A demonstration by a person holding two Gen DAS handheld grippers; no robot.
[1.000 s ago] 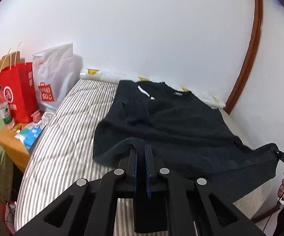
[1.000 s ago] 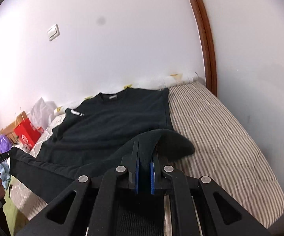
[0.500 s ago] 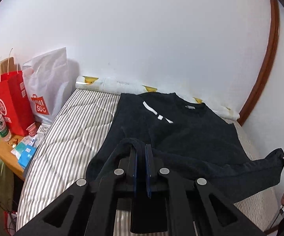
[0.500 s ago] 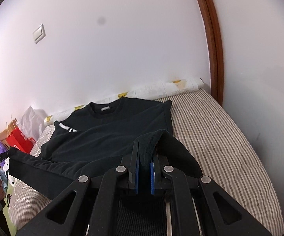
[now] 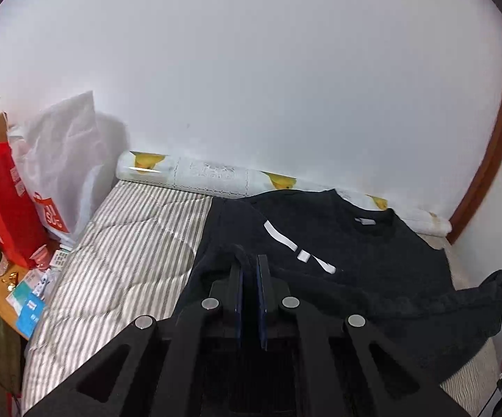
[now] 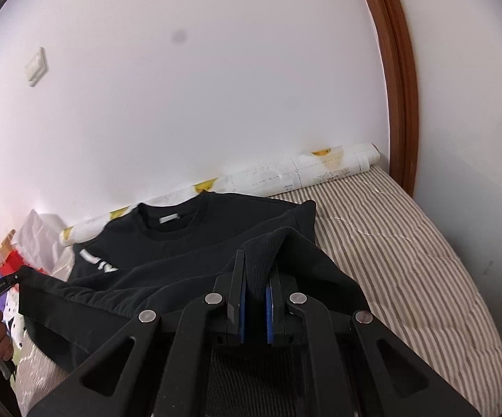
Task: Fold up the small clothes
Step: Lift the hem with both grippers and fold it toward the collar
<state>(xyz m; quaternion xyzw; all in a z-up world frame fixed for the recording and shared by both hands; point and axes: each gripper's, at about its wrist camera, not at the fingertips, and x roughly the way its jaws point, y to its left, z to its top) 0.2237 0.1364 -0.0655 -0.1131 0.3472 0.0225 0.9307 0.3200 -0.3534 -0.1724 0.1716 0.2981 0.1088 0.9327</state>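
White wall (image 5: 251, 87) behind a striped mattress (image 6: 407, 260), brown wooden trim (image 6: 397, 87).

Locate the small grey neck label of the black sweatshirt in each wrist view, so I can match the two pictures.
Left wrist view: the neck label sits right of centre, inside the collar of the sweatshirt, below the wall.
Right wrist view: the neck label sits left of centre, inside the collar.
Shared landmark: the rolled white sheet with yellow patches along the wall at the far edge of the bed.
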